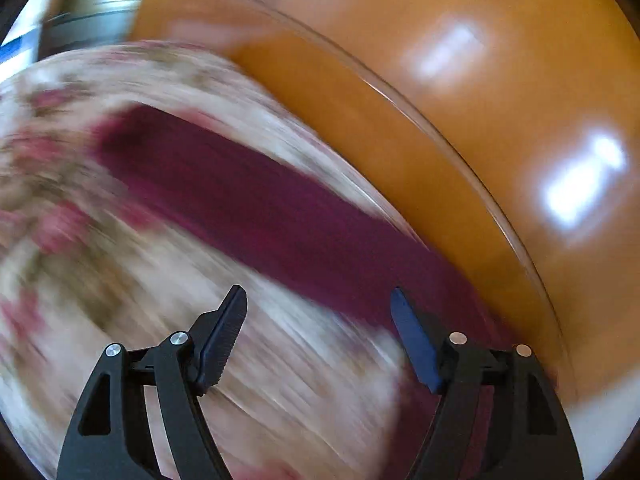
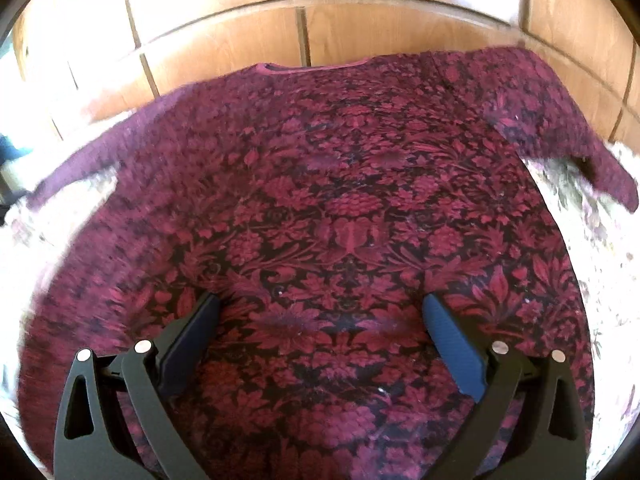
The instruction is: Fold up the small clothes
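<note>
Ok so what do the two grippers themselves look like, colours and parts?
Both look alike. The left gripper and right gripper have matte black plastic linkage arms with triangular cut-outs and round silver pivot pins. Each carries two flat fingers, one black with a ribbed face, the other dark blue. No cables, markings or sleeves show.

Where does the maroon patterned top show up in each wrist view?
Left wrist: the maroon top is a blurred dark band running diagonally from upper left to lower right, beyond the open left gripper.
Right wrist: it fills most of the frame, spread flat, under the open right gripper.
Shared landmark: the pale floral cloth beneath it.
</note>
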Motion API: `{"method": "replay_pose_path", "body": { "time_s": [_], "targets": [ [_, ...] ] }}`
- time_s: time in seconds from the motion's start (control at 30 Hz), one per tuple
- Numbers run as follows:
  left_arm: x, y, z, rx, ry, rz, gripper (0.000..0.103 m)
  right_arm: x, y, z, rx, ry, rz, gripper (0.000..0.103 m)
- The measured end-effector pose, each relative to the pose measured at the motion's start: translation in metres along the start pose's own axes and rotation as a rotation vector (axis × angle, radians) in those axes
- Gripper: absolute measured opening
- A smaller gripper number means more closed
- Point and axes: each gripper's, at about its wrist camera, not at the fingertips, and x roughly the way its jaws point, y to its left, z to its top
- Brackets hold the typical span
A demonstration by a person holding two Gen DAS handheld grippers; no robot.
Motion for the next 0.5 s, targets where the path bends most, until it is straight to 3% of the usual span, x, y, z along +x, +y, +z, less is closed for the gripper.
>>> {"method": "replay_pose_path", "body": {
  "time_s": [0.1, 0.2, 0.27, 0.4, 0.5],
  "targets": [
    [0.011, -0.062, -0.062, 0.165, 0.132, -0.1, 0.073, -0.03, -0.045, 0.009, 0.167, -0.068, 0.039, 0.093],
    [0.022, -0.104, -0.113, 0.312, 0.22, -0.13, 0.073, -0.052, -0.123, 0.014, 0.387, -0.126, 0.043, 0.089],
    [0.035, -0.121, -0.142, 0.373, 0.27, -0.113, 0.073, -0.055, -0.176, 0.015, 0.521, -0.142, 0.019, 0.08],
    [0.047, -0.124, -0.168, 0.457, 0.248, -0.053, 0.074, -0.037, -0.28, 0.017, 0.803, -0.155, 0.019, 0.065],
    [0.045, -0.122, -0.171, 0.461, 0.238, -0.063, 0.076, -0.02, -0.333, 0.026, 0.951, -0.199, 0.057, 0.062]
  ]
}}
